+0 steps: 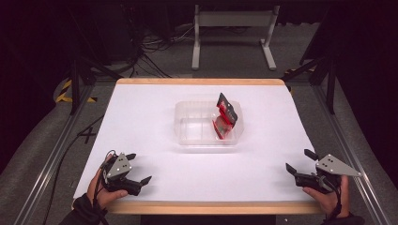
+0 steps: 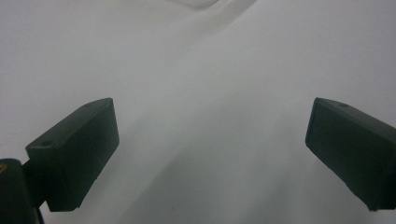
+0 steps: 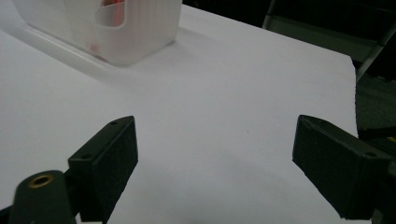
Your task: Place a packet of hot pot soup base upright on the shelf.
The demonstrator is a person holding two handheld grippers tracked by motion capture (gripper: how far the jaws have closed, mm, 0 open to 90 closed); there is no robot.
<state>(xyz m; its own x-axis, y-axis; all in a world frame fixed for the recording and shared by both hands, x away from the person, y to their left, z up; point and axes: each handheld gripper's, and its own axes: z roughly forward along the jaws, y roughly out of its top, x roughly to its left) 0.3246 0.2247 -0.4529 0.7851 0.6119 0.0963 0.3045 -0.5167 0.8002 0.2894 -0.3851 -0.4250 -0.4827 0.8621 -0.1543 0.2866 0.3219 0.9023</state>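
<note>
The clear tub (image 1: 209, 123) sits mid-table (image 1: 141, 122) on white, red-black packets (image 1: 225, 117) leaning inside — dark room, cables beyond. Nearer us, left gripper (image 1: 139, 169) and right gripper (image 1: 300, 161) rest wide apart-jawed, empty.

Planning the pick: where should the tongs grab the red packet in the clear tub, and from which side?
Grip the red packet by its dark top edge, which sticks up above the rim of the clear tub. Come from above: the packet leans on the tub's right wall, so the walls block side approaches.

One tub (image 1: 208, 123), perhaps two packets (image 1: 224, 118)
</note>
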